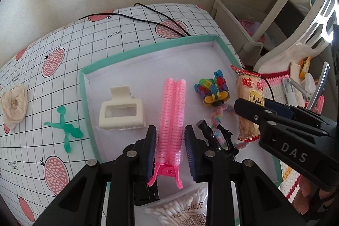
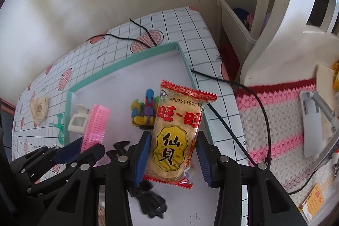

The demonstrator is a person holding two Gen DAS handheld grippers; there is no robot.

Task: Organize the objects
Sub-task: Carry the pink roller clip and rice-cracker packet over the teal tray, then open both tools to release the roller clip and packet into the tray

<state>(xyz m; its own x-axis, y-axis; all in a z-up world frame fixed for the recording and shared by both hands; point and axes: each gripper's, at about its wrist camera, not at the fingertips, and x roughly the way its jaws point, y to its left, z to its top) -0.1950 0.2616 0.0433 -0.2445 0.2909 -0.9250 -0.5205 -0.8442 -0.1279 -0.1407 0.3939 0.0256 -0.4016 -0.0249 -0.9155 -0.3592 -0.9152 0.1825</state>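
Observation:
My left gripper (image 1: 170, 139) is shut on a pink hair roller clip (image 1: 172, 111) over the teal-rimmed white tray (image 1: 148, 48). My right gripper (image 2: 173, 149) is shut on a rice cracker packet (image 2: 177, 135), held above the tray's right side; the packet also shows in the left wrist view (image 1: 249, 99). In the tray lie a cream claw clip (image 1: 121, 111), a bunch of colourful small clips (image 1: 213, 88), a pastel twisted cord (image 1: 217, 118) and a black clip (image 1: 214, 137). The roller also shows in the right wrist view (image 2: 95, 126).
A green figure (image 1: 63, 126) and a cream scrunchie (image 1: 13, 103) lie on the gridded table left of the tray. A bag of cotton swabs (image 1: 180, 207) lies near me. A black cable (image 1: 161, 20) crosses the back. A crocheted mat (image 2: 275, 120) and a white shelf (image 2: 264, 14) are on the right.

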